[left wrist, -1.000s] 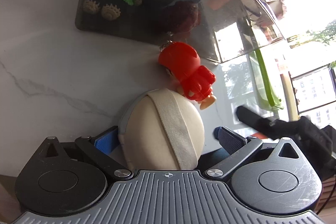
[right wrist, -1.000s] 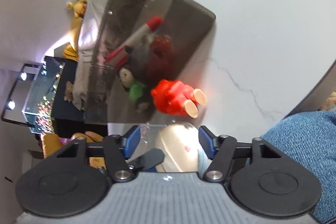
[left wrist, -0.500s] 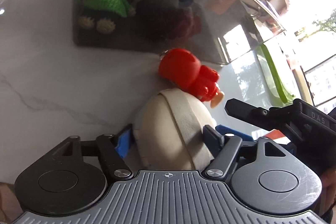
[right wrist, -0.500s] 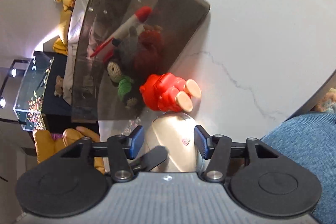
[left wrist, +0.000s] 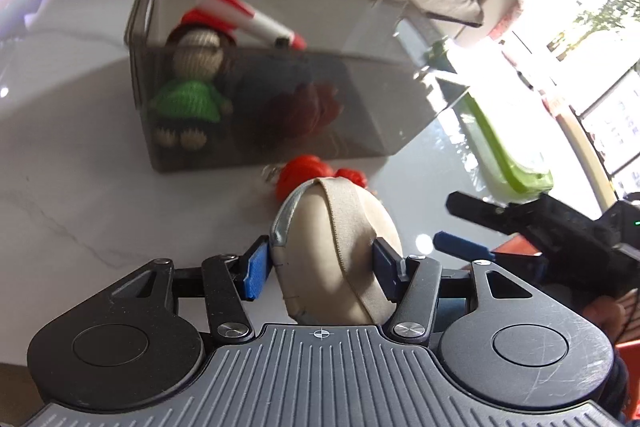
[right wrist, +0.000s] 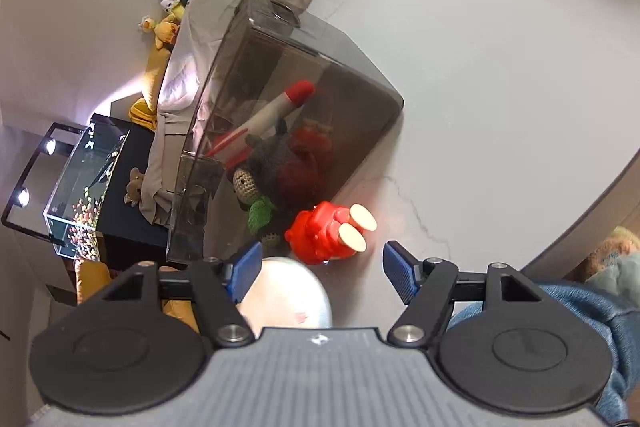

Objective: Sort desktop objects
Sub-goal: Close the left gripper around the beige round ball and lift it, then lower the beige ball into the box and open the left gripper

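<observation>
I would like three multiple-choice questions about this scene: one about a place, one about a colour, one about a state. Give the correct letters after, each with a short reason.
1. Where does the red toy figure lie?
A. inside the box
B. on the table beside the box
C. on the bed

2. What colour is the crochet doll's dress?
A. green
B. blue
C. yellow

3. What is between the left tongs?
A. a marker
B. nothing
C. a beige padded pouch

Answers:
1 B: it rests on the white marble table, just outside the smoky transparent box.
2 A: the dress shows green through the box wall.
3 C: both blue pads touch the beige pouch, and the jaws are closing.
</observation>
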`<state>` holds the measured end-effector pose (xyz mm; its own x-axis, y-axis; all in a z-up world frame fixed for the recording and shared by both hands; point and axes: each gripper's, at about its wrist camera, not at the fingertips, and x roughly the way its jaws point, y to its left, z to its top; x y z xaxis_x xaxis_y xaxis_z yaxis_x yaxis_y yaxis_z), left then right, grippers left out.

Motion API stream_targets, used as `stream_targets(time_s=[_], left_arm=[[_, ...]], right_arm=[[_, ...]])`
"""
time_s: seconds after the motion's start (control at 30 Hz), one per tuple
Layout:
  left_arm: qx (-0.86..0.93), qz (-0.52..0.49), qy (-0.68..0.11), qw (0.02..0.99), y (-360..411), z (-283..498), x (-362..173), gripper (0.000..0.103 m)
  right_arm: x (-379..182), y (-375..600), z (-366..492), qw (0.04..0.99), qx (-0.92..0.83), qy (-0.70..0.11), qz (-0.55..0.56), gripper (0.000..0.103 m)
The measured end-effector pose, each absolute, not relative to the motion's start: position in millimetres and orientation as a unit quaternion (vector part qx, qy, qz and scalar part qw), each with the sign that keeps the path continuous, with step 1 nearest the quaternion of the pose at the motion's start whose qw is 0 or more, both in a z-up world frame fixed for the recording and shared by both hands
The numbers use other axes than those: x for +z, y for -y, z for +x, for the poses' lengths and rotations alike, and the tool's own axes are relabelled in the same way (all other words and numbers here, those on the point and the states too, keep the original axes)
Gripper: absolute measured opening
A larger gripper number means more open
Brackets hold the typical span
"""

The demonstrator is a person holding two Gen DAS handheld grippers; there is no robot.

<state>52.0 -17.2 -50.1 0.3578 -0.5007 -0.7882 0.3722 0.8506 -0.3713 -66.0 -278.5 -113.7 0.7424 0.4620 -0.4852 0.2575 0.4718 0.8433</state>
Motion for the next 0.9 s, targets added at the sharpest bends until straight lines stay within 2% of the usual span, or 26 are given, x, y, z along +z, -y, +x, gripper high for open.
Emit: stream_targets(time_s=[0.17, 0.27, 0.37, 0.47, 0.63, 0.8, 0.9], left_arm=[[-0.291, -0.076, -0.467, 0.832, 23.5, 73.2, 18.3, 0.058], [-0.278, -0.030, -0.428, 0.860, 52.5, 102.9, 54.9, 0.058], [-0.263, 0.015, -0.417, 0.870, 91.5, 144.9, 64.9, 0.058], [-0.268, 0.024, -0.456, 0.848, 133.7, 191.5, 44.6, 0.058], [-0.227, 0.058, -0.545, 0.805, 188.2, 255.1, -34.2, 0.058], [-0.212, 0.080, -0.619, 0.752, 206.3, 265.6, -81.1, 0.058], [-0.206, 0.094, -0.629, 0.743, 209.5, 262.4, -94.2, 0.063]], right_arm=[[-92.3, 279.2, -74.4, 0.829, 0.068, -0.334, 0.444, 0.077], [-84.1, 279.6, -77.7, 0.842, 0.077, -0.321, 0.427, 0.078], [-76.8, 277.8, -81.6, 0.852, 0.096, -0.308, 0.412, 0.078], [-73.7, 273.4, -84.2, 0.864, 0.107, -0.304, 0.387, 0.080], [-79.8, 278.0, -86.6, 0.871, 0.102, -0.303, 0.373, 0.080], [-85.9, 279.9, -84.5, 0.886, 0.102, -0.298, 0.339, 0.083], [-86.1, 270.7, -78.2, 0.894, 0.114, -0.301, 0.310, 0.083]])
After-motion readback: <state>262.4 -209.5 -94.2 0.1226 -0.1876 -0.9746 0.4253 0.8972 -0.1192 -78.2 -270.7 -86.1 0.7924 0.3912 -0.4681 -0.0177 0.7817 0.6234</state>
